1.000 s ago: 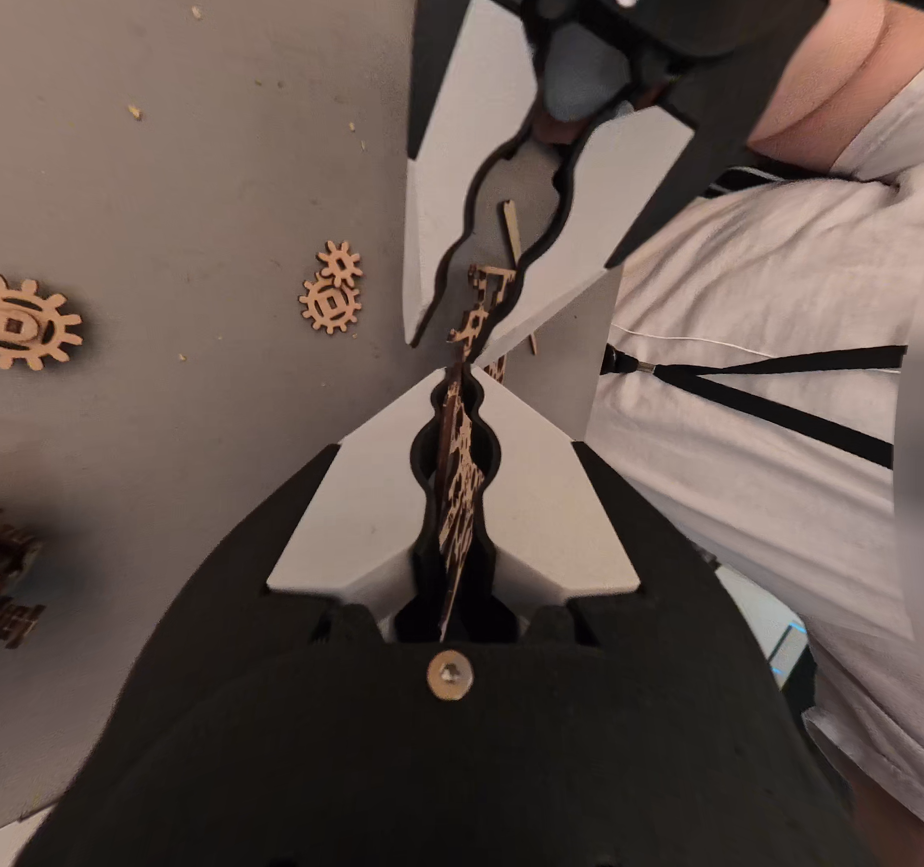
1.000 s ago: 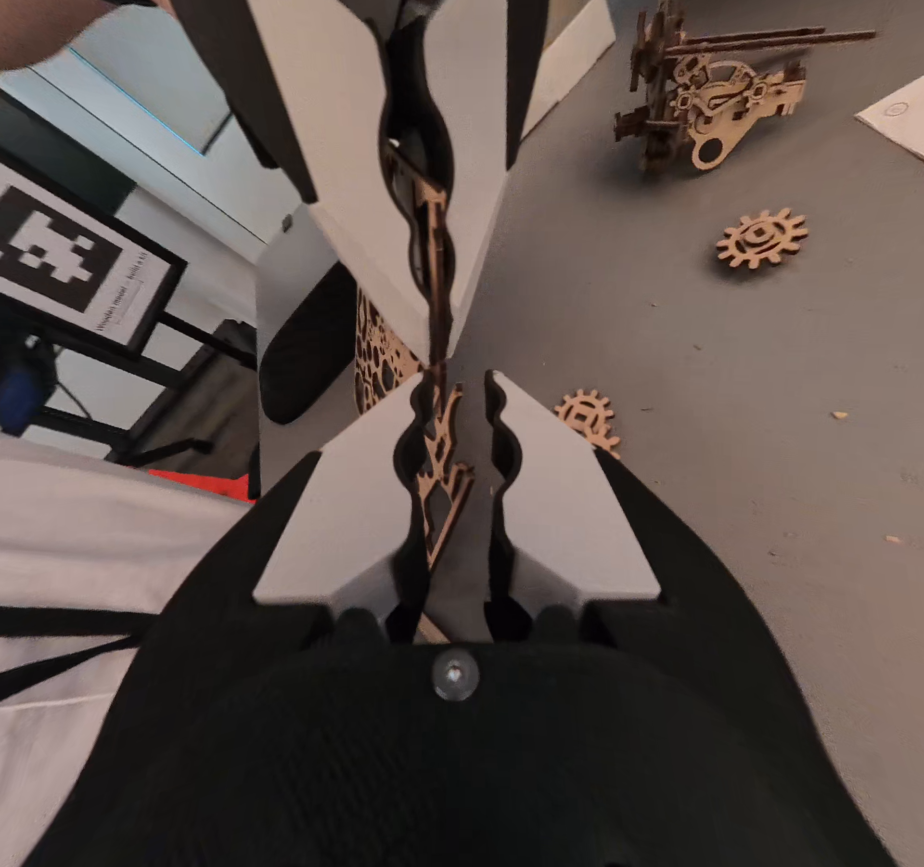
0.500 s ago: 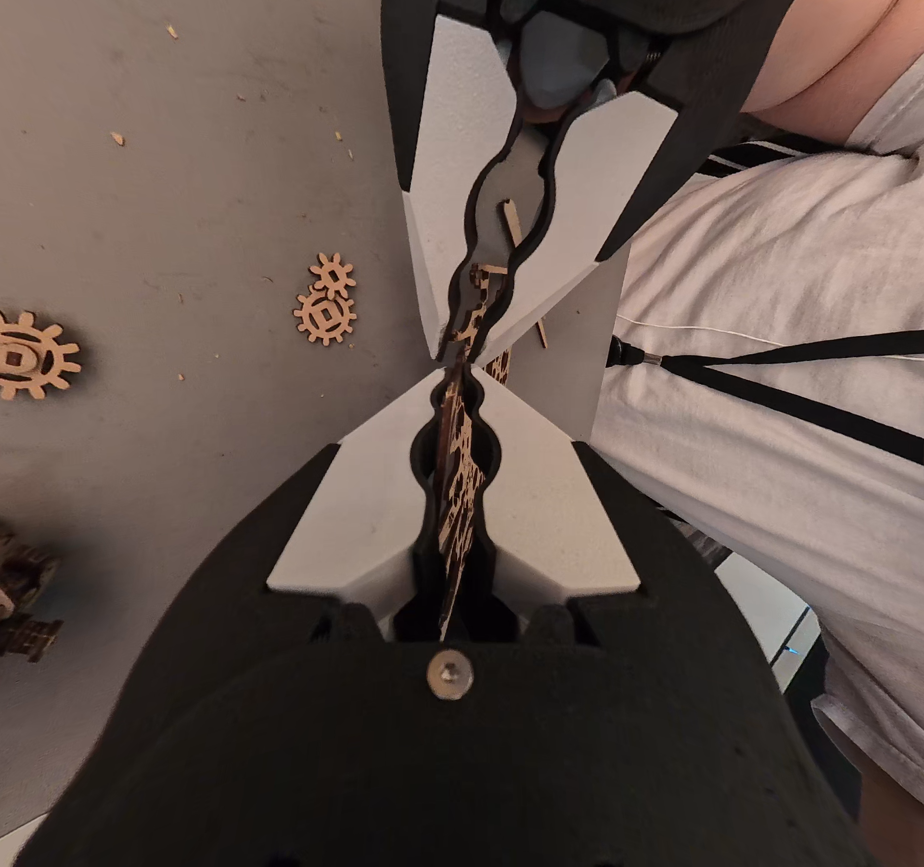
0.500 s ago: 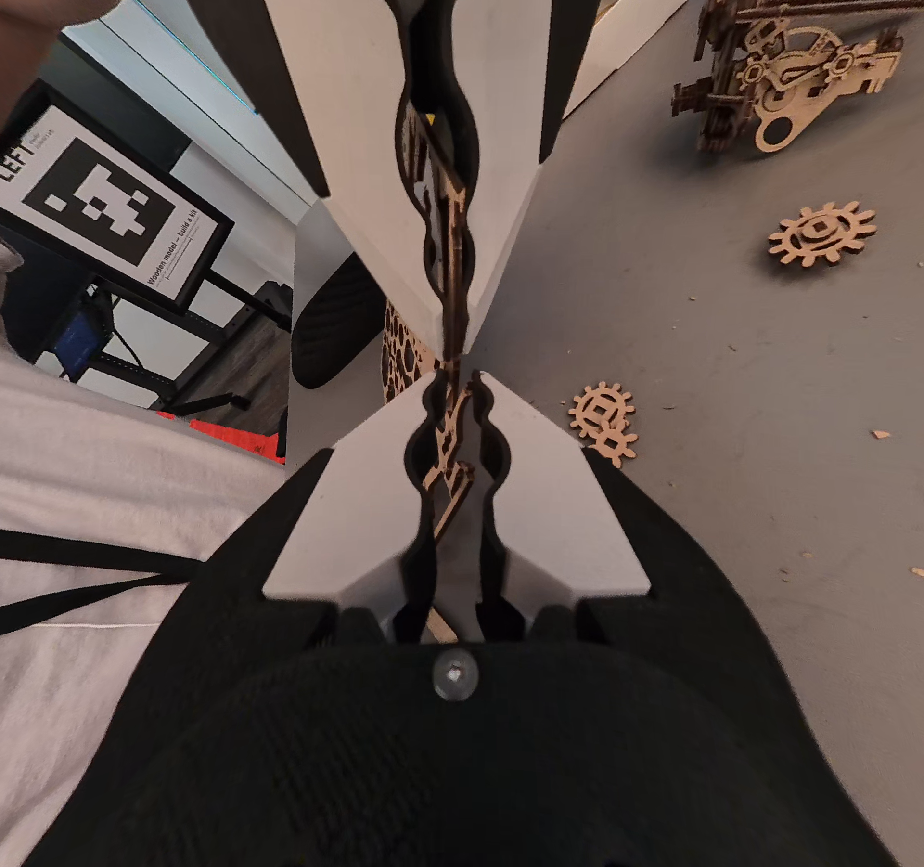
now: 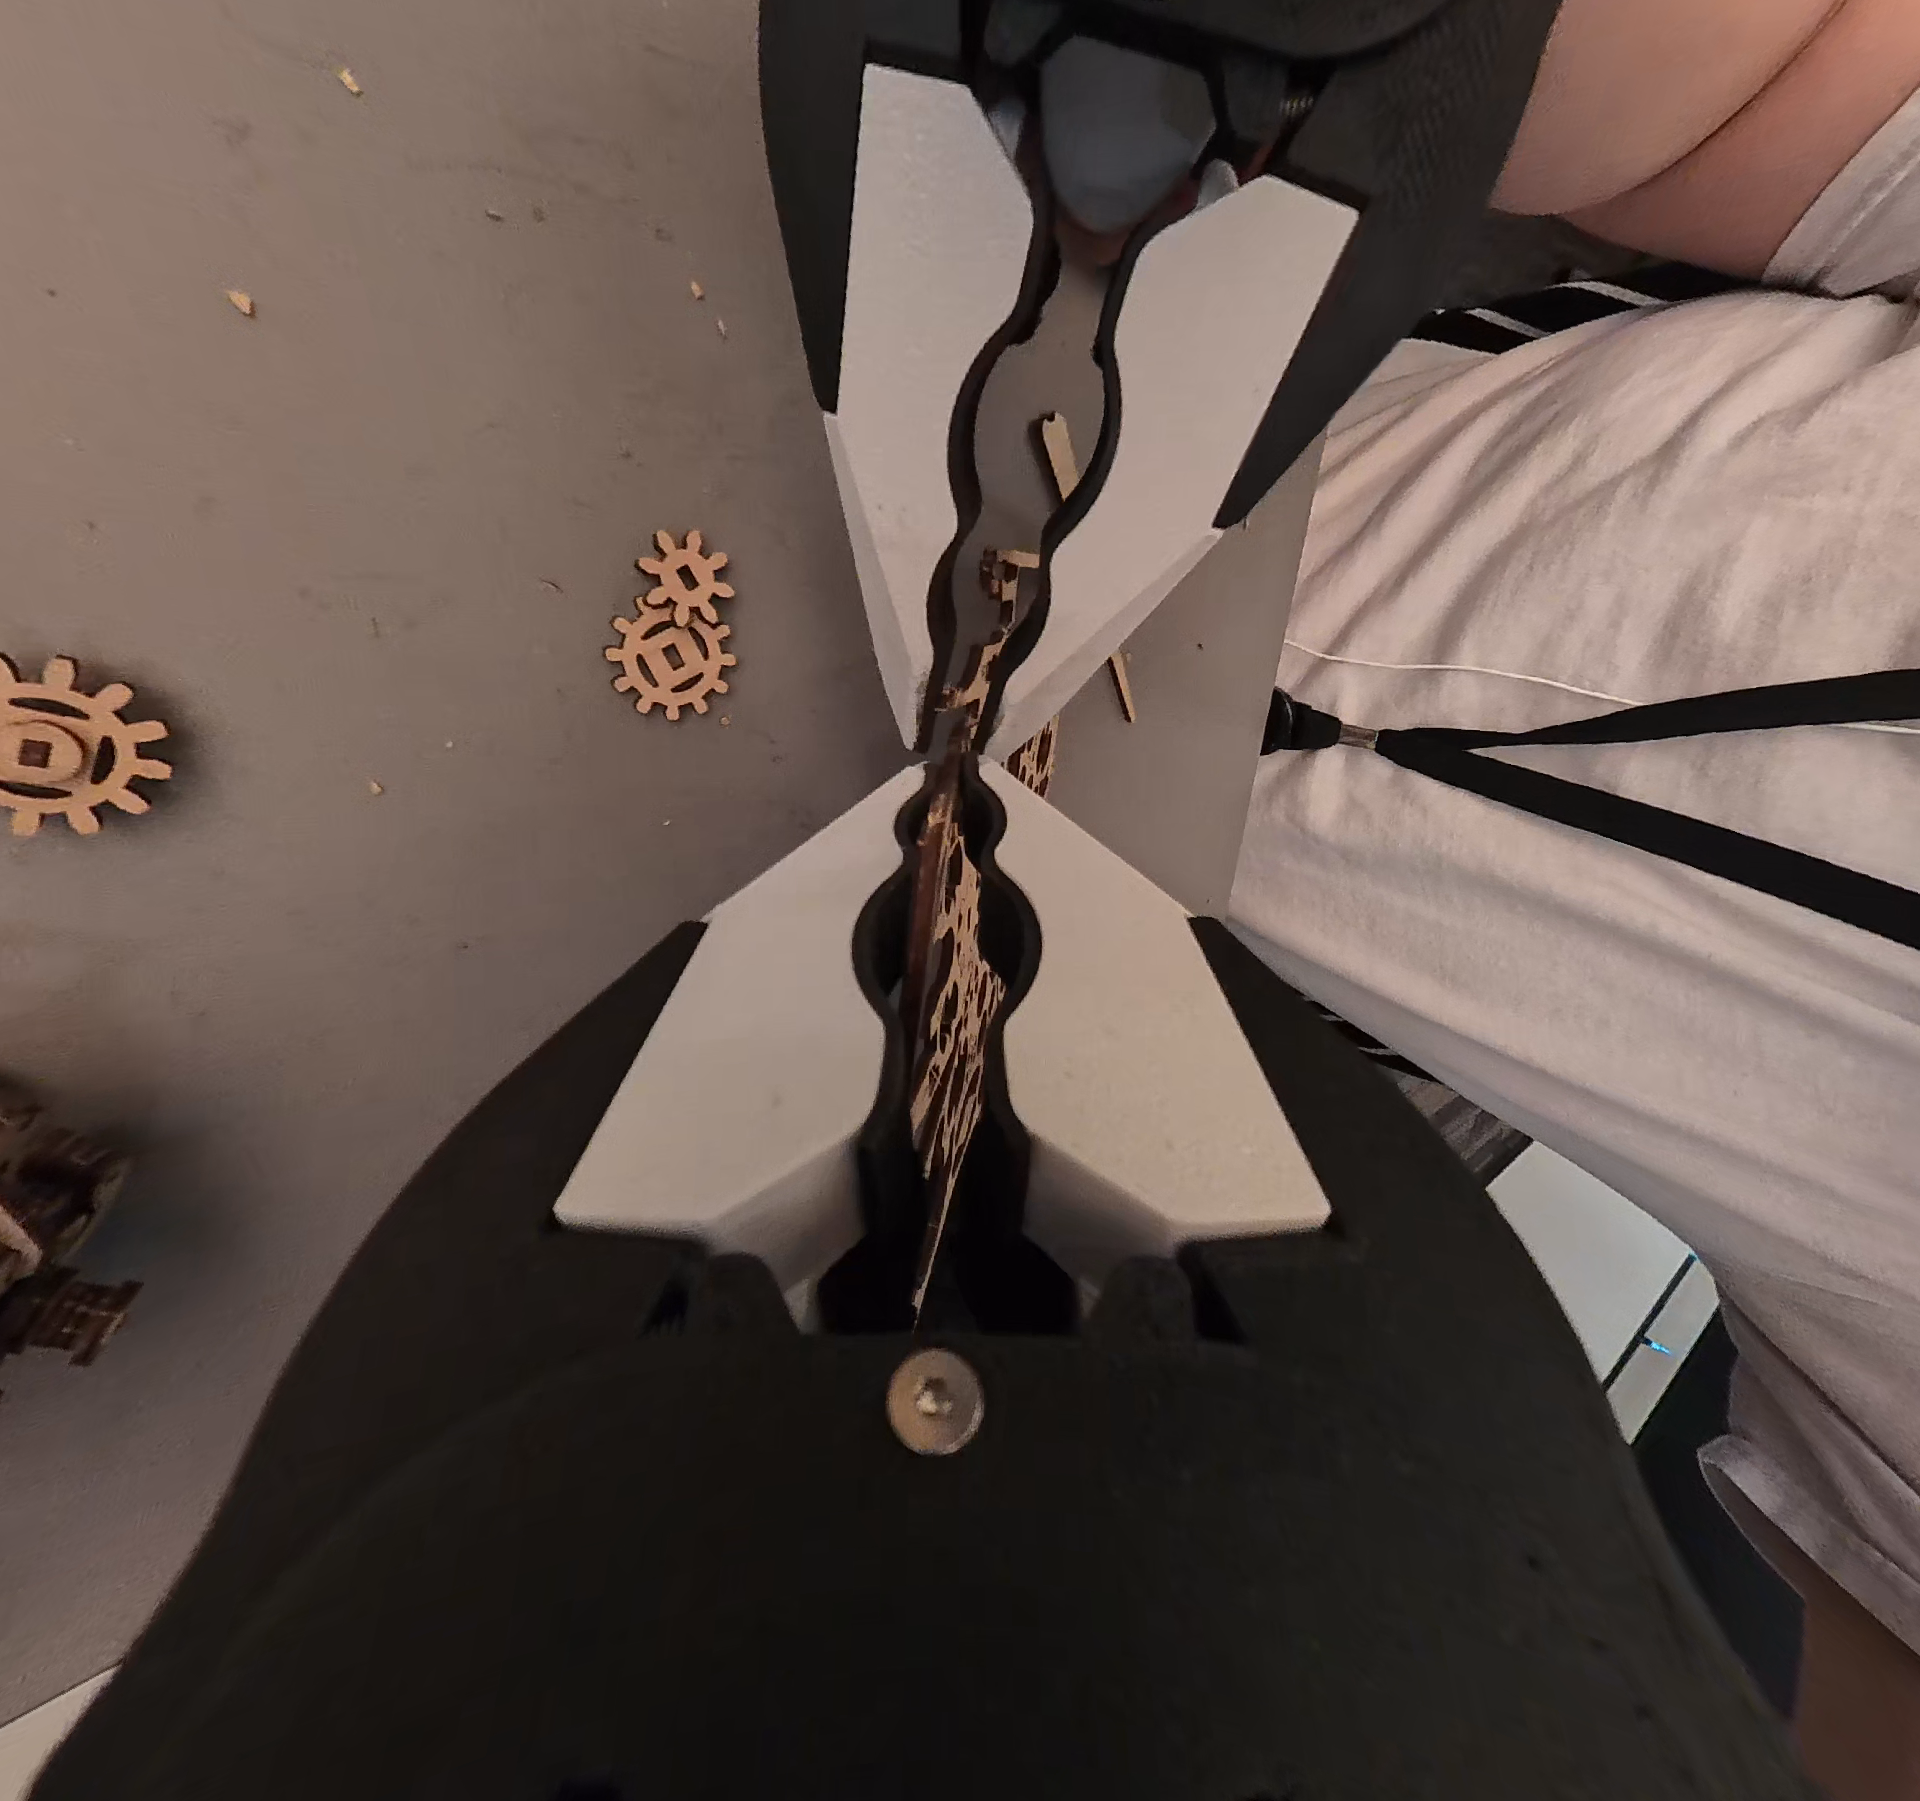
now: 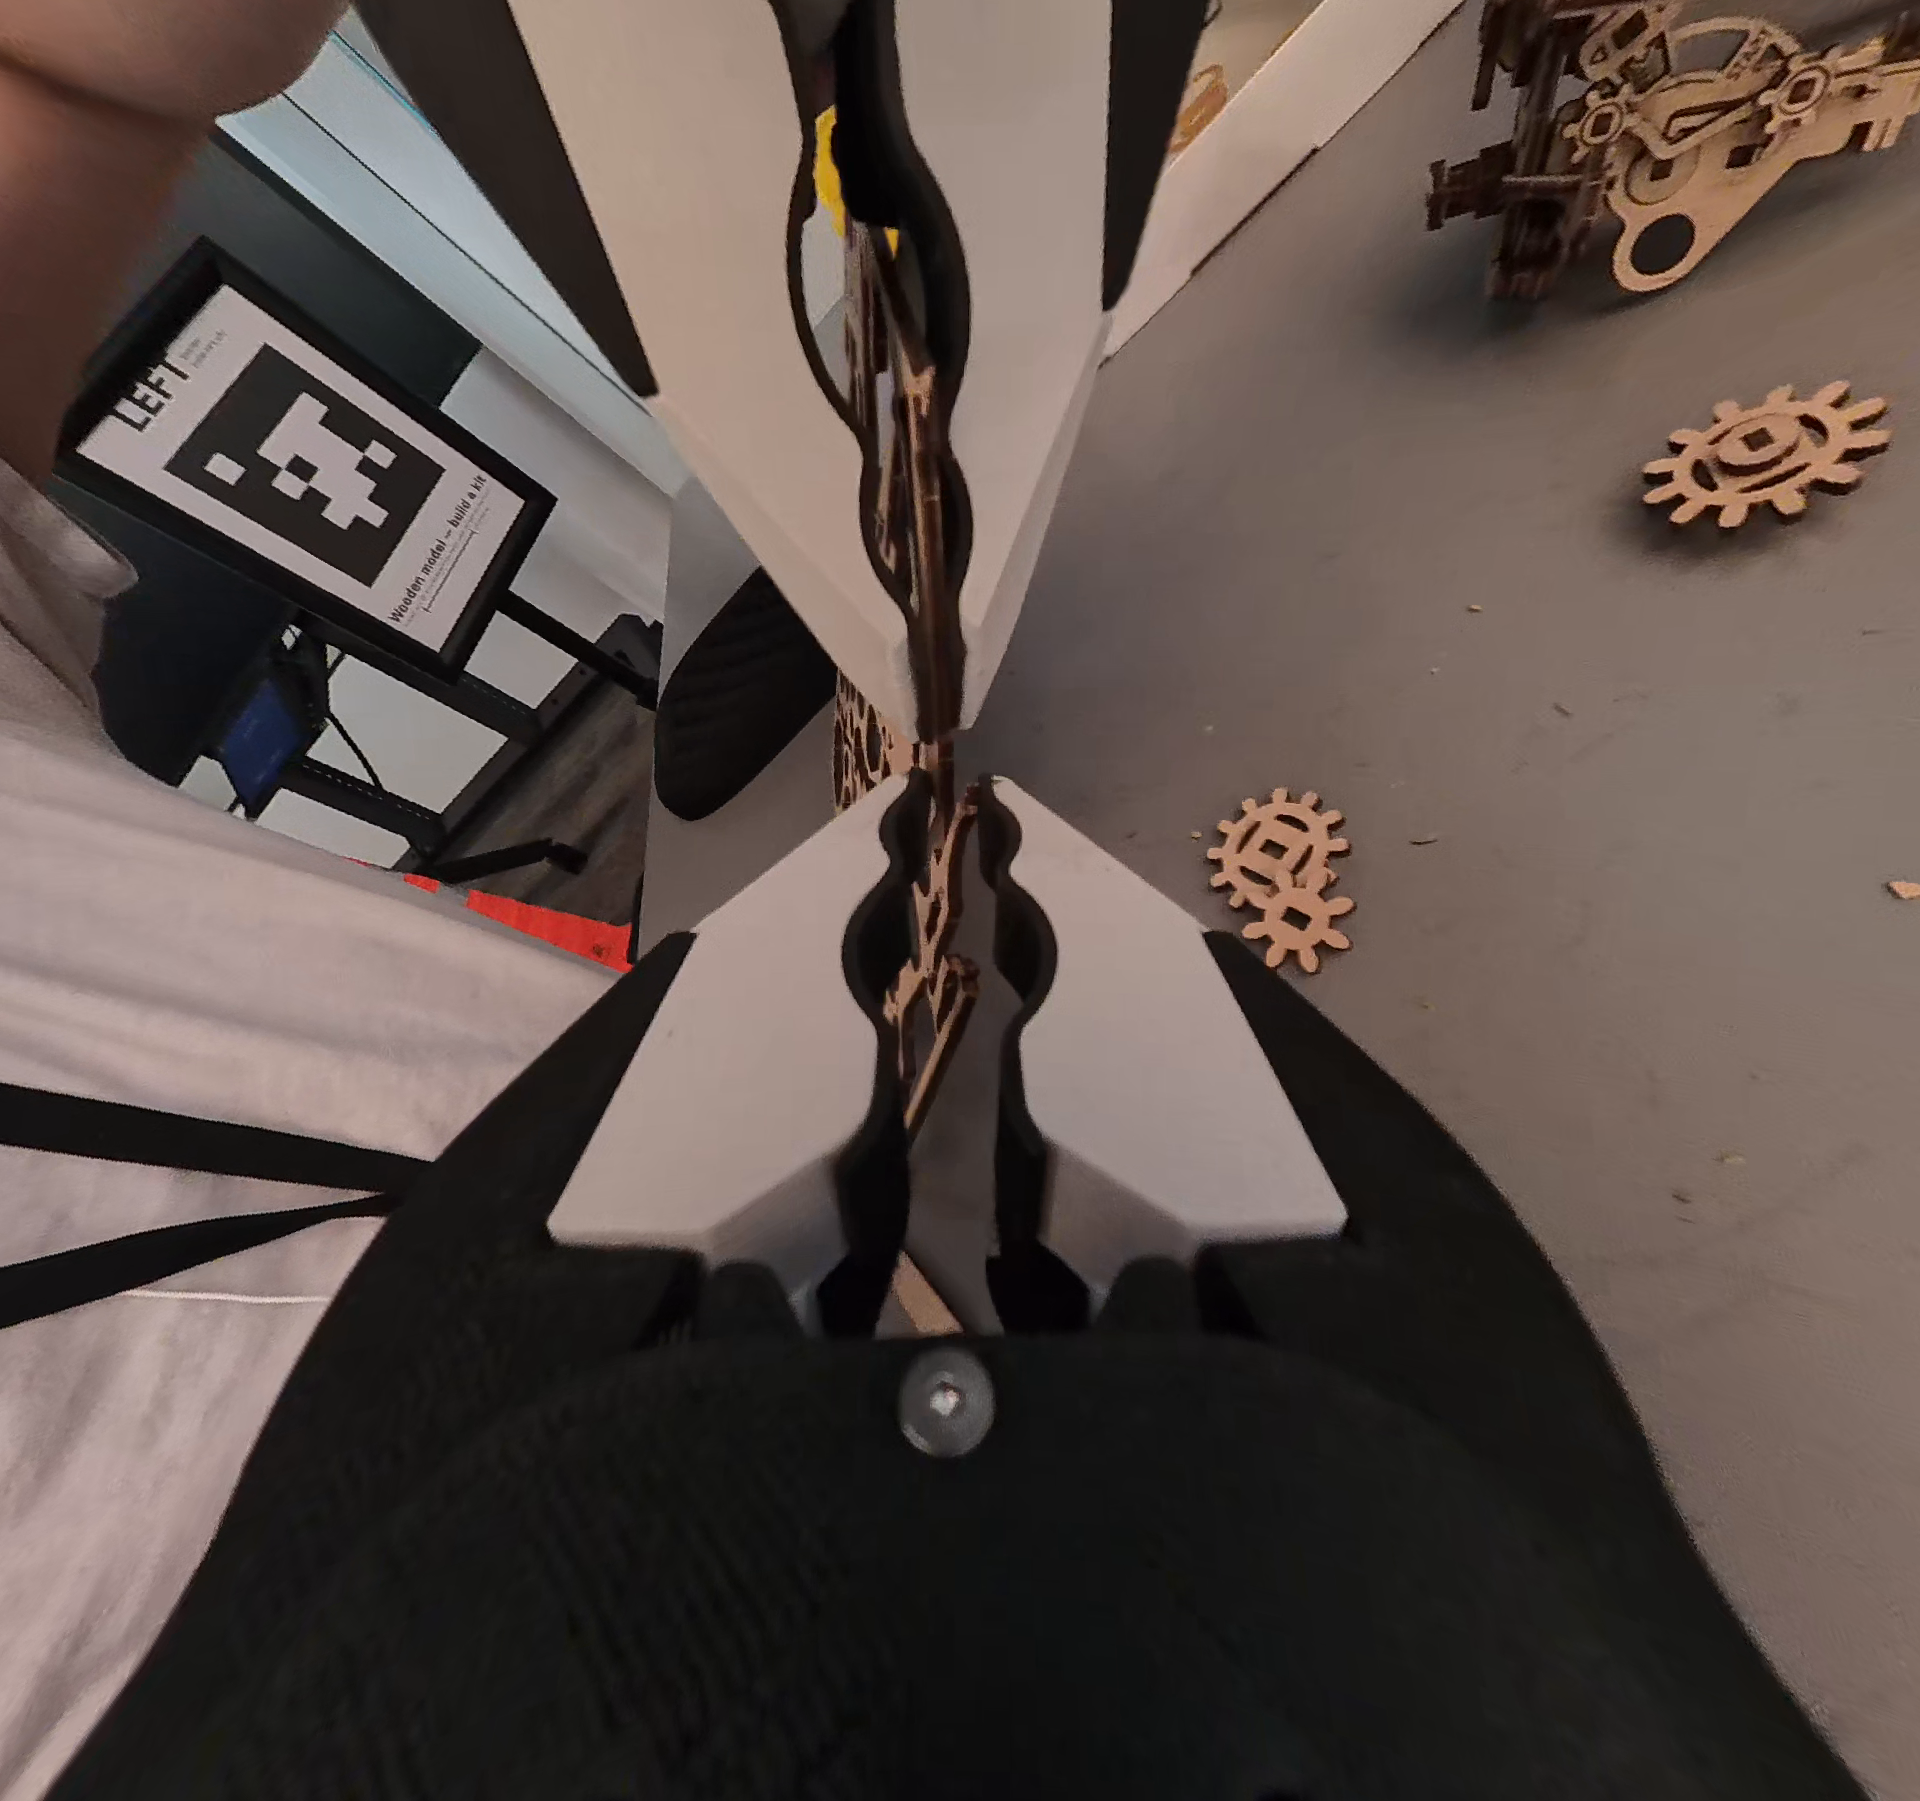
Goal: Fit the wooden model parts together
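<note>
My left gripper (image 5: 951,764) is shut on a thin wooden fretwork panel (image 5: 951,972), held edge-on between its pads. My right gripper (image 6: 954,787) is shut on a small wooden cut-out part (image 6: 933,982). The two grippers meet tip to tip above the grey table (image 5: 364,349), and the small part touches the panel's edge there. The right gripper (image 5: 951,728) reaches in from the top of the left wrist view with its part (image 5: 987,650). The left gripper (image 6: 935,717) comes from the top of the right wrist view with the panel (image 6: 914,463).
A double gear (image 6: 1283,878), a larger gear (image 6: 1766,452) and a part-built wooden model (image 6: 1662,120) lie on the table to the right. A white box (image 6: 1299,89) stands behind. A person's white shirt (image 5: 1558,816) is close by. A marker sign (image 6: 301,473) is off the table. The tips of both grippers are at nearly the same place. From either gripper's tips it is about 15 cm to the larger gear (image 6: 1766,452). Seen from the left wrist view (image 5: 41,730) as well.
My right gripper's fingers have closed in on the small part. The two grippers have drawn together until their tips meet. The left gripper's hold on the panel is unchanged.
</note>
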